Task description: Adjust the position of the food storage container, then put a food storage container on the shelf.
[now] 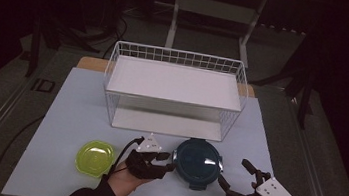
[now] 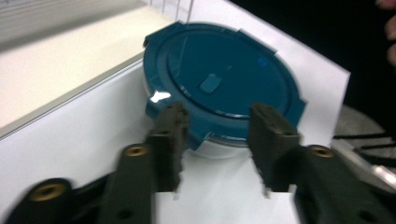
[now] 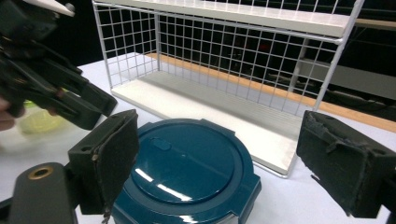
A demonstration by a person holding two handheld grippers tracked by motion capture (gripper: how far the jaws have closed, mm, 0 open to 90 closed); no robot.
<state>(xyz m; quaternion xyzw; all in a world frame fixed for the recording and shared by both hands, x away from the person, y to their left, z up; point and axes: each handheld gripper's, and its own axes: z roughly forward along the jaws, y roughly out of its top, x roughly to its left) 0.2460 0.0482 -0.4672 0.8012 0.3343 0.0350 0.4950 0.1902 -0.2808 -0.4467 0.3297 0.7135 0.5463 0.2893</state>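
- My left gripper [image 1: 168,162] has its fingers [image 2: 170,135] parted and holding nothing; the round teal container [image 1: 198,162] sits on the worktop [image 1: 69,115] just past their tips.
- My right gripper [image 1: 235,178] has its fingers [image 3: 109,161] spread wide and empty, with the same container low between them, untouched.
- A white wire shelf rack [image 1: 176,90] stands beyond both sets of fingers.
- A yellow-green lid [image 1: 95,158] lies outside my left fingers.
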